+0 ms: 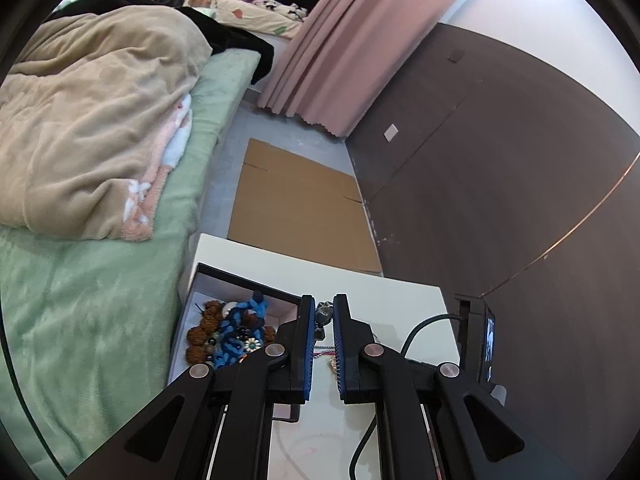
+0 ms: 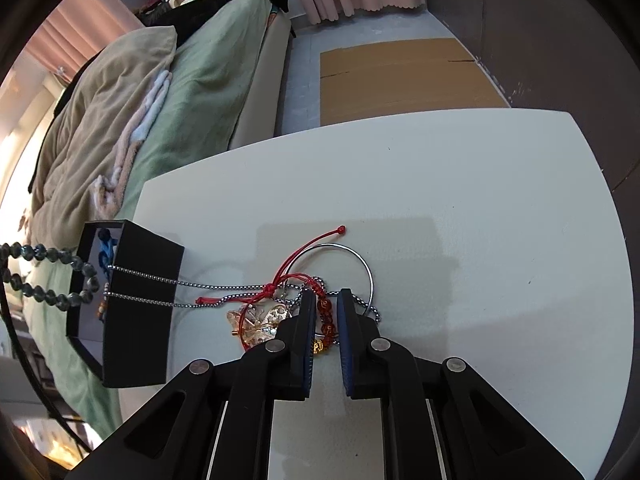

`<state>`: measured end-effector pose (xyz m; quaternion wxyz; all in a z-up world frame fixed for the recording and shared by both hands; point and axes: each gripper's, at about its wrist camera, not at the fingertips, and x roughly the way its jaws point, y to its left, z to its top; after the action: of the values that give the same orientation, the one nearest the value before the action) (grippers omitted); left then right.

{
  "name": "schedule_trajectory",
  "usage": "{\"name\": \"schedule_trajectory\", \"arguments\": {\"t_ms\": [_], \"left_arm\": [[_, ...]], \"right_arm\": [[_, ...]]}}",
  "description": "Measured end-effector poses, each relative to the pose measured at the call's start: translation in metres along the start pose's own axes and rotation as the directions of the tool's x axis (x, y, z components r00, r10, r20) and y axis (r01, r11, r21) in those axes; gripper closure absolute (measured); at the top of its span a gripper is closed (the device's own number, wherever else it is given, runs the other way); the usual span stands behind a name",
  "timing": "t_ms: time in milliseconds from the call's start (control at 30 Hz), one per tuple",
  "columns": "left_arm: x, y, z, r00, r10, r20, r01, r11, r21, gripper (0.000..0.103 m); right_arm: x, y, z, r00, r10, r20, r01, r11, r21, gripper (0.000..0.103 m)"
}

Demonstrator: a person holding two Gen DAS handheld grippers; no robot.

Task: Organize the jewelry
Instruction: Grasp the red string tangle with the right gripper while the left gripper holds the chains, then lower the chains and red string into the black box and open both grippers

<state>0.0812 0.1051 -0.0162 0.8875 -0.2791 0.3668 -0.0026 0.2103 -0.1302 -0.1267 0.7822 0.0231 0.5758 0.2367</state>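
Note:
My left gripper (image 1: pixel 323 300) is shut on a strand of dark grey beads (image 1: pixel 324 315), beside the open black box (image 1: pixel 240 276) that holds blue cord and brown bead jewelry (image 1: pixel 232 332). In the right wrist view the same dark beads (image 2: pixel 44 256) hang over the black box (image 2: pixel 136 304). My right gripper (image 2: pixel 325 293) is shut on a red bead bracelet (image 2: pixel 326 316) in a tangle on the white table (image 2: pixel 440 184). The tangle includes a silver bangle (image 2: pixel 370 276), a red cord (image 2: pixel 312 242), a gold butterfly ornament (image 2: pixel 260 322) and a silver chain (image 2: pixel 160 280) stretched across the box's side.
A bed with a green sheet (image 2: pixel 208 72) and a beige blanket (image 1: pixel 92 120) lies left of the table. Flat cardboard (image 2: pixel 400 80) covers the floor beyond it. A dark wall (image 1: pixel 500 180) and pink curtain (image 1: pixel 332 60) stand to the right. A black cable (image 1: pixel 424 324) crosses the table.

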Motion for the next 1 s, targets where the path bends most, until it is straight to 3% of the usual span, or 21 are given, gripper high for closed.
{"name": "schedule_trajectory", "arguments": {"t_ms": [200, 367, 400, 433, 500, 533, 600, 867, 1000], "left_arm": [[-0.007, 0.012, 0.001, 1.0, 0.013, 0.015, -0.012, 0.999, -0.029, 0.094], [-0.008, 0.021, 0.001, 1.0, -0.013, 0.017, 0.014, 0.997, -0.081, 0.089], [-0.007, 0.023, 0.001, 1.0, -0.009, -0.006, 0.008, 0.996, -0.089, 0.078], [-0.006, 0.024, 0.002, 1.0, 0.002, -0.017, -0.003, 0.996, -0.09, 0.058], [-0.009, 0.025, 0.001, 1.0, 0.028, -0.002, -0.028, 0.995, -0.093, 0.03], [-0.014, 0.027, 0.0, 0.999, 0.031, 0.028, -0.028, 0.995, -0.097, 0.023], [-0.023, 0.03, 0.0, 0.997, 0.032, 0.064, -0.025, 0.994, -0.103, 0.019], [-0.036, 0.054, 0.002, 0.996, 0.055, 0.075, -0.042, 0.984, -0.17, 0.019], [-0.046, 0.065, 0.003, 0.992, 0.063, 0.108, -0.041, 0.981, -0.19, 0.019]], "right_arm": [[-0.019, 0.001, 0.0, 0.995, 0.078, 0.066, -0.08, 0.996, 0.027, 0.094], [-0.056, 0.011, -0.002, 0.958, 0.231, 0.171, -0.237, 0.971, 0.015, 0.094], [-0.063, 0.014, -0.003, 0.947, 0.263, 0.187, -0.269, 0.963, 0.01, 0.094], [-0.067, 0.016, -0.003, 0.937, 0.287, 0.198, -0.294, 0.956, 0.004, 0.094], [-0.077, 0.023, -0.004, 0.912, 0.344, 0.222, -0.35, 0.937, -0.013, 0.094], [-0.079, 0.027, -0.004, 0.903, 0.363, 0.23, -0.369, 0.929, -0.021, 0.094], [-0.086, 0.035, -0.006, 0.879, 0.406, 0.25, -0.409, 0.912, -0.042, 0.094], [-0.095, 0.071, -0.013, 0.78, 0.567, 0.264, -0.559, 0.822, -0.113, 0.094], [-0.088, 0.095, -0.015, 0.746, 0.624, 0.234, -0.61, 0.781, -0.136, 0.094]]}}
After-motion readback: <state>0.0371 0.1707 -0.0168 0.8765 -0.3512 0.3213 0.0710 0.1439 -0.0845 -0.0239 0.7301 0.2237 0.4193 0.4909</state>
